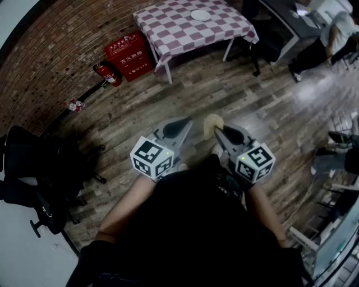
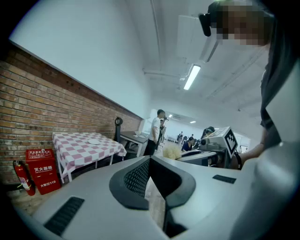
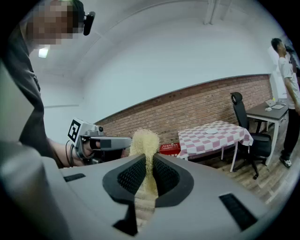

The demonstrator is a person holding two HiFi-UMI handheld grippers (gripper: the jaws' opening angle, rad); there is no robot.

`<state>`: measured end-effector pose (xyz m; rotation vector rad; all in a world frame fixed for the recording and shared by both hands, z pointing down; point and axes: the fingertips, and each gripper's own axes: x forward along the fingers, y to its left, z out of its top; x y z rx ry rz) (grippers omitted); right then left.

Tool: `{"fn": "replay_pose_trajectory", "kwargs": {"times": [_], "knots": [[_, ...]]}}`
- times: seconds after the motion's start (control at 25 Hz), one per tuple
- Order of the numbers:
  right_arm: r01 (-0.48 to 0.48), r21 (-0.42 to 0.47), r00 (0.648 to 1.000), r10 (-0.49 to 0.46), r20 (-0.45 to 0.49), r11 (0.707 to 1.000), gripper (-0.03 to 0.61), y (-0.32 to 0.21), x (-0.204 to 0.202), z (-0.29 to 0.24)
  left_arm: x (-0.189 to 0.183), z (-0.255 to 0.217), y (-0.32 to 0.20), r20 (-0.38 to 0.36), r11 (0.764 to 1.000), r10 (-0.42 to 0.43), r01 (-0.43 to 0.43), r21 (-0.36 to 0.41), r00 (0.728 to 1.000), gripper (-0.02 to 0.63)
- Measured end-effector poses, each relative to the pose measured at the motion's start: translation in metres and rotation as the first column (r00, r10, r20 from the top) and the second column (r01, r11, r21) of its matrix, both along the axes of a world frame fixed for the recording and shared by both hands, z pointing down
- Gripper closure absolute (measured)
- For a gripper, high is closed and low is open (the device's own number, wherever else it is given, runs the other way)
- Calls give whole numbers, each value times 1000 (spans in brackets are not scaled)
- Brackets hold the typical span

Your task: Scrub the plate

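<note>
your left tool [image 1: 182, 124] and right tool [image 1: 221, 133] are grey, their cubes [image 1: 151, 158] black-and-white squares. the sponge [image 1: 213, 123] is pale yellow. at twelve o'clock the table [image 1: 168, 28] shows pink-and-white checks under a white plate [image 1: 200, 15]. at eleven, a red box [image 1: 128, 55] and red extinguisher [image 1: 108, 73] before a red-brown brick wall [image 1: 50, 61]. the floor [image 1: 263, 106] is grey-brown planks.

I am standing well back from the worktop [image 1: 168, 31], which is carrying the plate [image 1: 200, 15] towards its far side. The box [image 1: 128, 55] is sitting on the floor [image 1: 252, 101] to the worktop's left, with the extinguisher [image 1: 107, 74] just beside it. My left tongs [image 1: 185, 123] and right tongs [image 1: 220, 132] are hovering side by side, and the scrubber [image 1: 213, 121] is sitting between the right pair's jaws.
</note>
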<state>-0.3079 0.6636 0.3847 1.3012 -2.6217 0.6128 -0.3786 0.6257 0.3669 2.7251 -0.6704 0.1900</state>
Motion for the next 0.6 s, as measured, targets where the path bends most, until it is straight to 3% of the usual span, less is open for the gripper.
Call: {"fn": "replay_pose_trajectory", "kwargs": {"times": [0.44,0.6], "knots": [[13,-6,1000,-13,-14,1000,534,-24,35,10,30,16,-20,14,999,-15,16,-34,1000,604],[29,-1,1000,-29,3,1000,534,-46,58,14,57,25,-37,29,998,-1,2,-56,1000,604]]}}
